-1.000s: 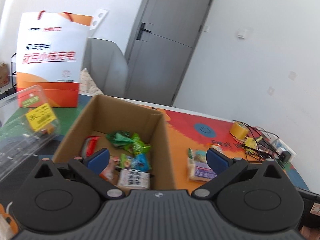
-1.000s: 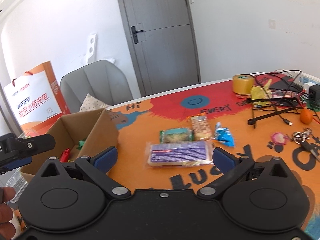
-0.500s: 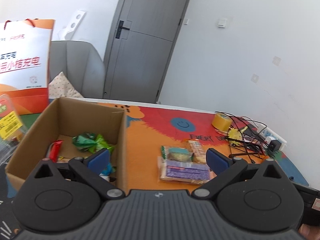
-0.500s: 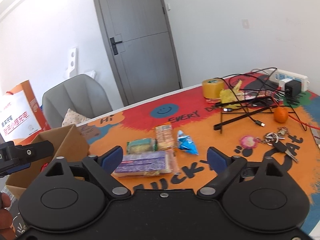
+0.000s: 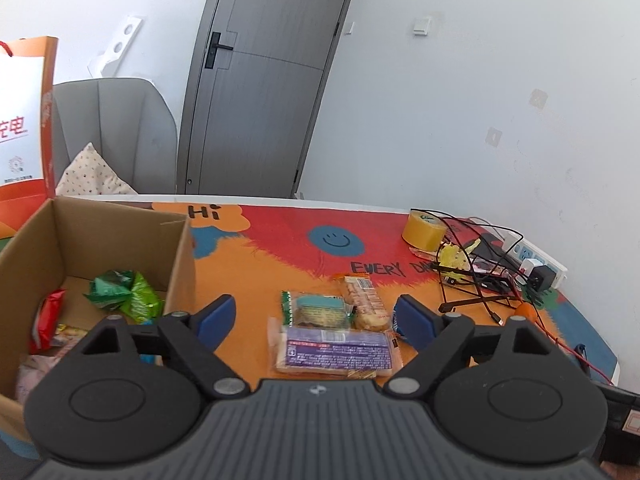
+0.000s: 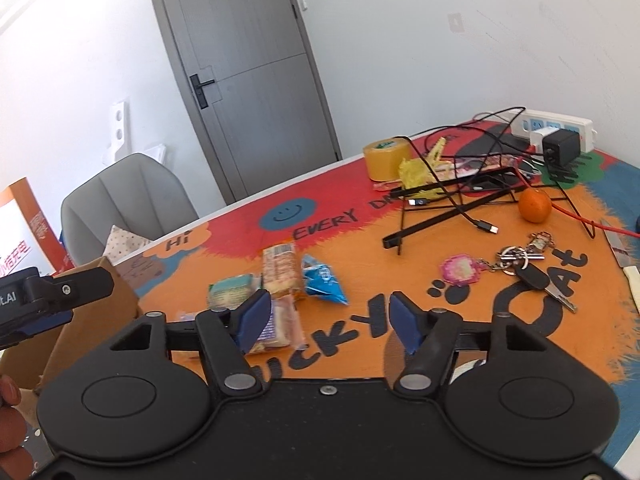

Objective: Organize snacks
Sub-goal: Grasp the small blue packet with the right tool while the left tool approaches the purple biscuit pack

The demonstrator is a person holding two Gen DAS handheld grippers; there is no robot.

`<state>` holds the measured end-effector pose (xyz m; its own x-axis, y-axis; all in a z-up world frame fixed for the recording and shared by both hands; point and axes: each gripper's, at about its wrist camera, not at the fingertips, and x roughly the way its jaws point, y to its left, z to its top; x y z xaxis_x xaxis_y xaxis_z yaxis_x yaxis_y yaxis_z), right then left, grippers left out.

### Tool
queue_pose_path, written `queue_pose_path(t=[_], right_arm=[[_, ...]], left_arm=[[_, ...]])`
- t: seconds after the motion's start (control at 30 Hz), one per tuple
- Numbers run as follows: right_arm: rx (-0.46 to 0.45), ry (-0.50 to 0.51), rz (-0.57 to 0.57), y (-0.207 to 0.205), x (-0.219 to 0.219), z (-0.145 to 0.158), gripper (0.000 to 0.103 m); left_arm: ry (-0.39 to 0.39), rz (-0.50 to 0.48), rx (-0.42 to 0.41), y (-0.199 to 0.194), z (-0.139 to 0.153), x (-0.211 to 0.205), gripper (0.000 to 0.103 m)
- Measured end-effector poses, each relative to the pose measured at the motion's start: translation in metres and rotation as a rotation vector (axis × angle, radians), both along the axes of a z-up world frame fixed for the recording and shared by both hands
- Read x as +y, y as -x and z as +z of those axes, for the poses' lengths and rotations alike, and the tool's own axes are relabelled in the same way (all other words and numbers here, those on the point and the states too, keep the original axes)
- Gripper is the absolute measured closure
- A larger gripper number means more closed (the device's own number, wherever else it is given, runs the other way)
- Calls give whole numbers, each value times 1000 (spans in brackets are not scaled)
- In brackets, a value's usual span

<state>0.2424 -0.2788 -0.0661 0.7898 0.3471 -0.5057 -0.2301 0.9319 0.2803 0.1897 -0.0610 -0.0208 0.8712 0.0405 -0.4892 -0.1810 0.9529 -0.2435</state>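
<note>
I have both grippers tilted down over the colourful tabletop [image 5: 280,248]. My left gripper [image 5: 316,318] has its fingers [image 5: 218,316] spread and closing, with nothing pinched; the purple-labelled cracker pack [image 5: 338,350] lies on the mat in the gap between them, untouched. Just beyond it sit a green-edged biscuit packet [image 5: 316,309] and a long wafer bar [image 5: 366,300], all close together. The cardboard box [image 5: 176,252] stands to the left, holding a green bag [image 5: 128,294] and a red wrapper [image 5: 48,316]. My right gripper [image 6: 325,322] is also closing with nothing between its fingers [image 6: 404,324]; a small blue sachet [image 6: 322,284] lies just ahead, and keys [image 6: 524,264], an orange [image 6: 534,206] and a tape roll [image 6: 386,158] lie farther right
</note>
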Motion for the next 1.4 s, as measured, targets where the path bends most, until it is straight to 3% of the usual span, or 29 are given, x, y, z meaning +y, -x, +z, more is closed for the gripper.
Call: queue_pose_path(t=[0.33,0.87,1.4], right_arm=[[32,-15,-14,-21,-7,-6,45],[87,-32,-11,-58,-4,-19,45],[146,-19,18,-95,25,-36,50]], left_arm=[[2,-21,50,-35,-10,-8,27],[17,-10,145,-86,-38,-9,28],[82,-12,199,-107,-63,-2,28]])
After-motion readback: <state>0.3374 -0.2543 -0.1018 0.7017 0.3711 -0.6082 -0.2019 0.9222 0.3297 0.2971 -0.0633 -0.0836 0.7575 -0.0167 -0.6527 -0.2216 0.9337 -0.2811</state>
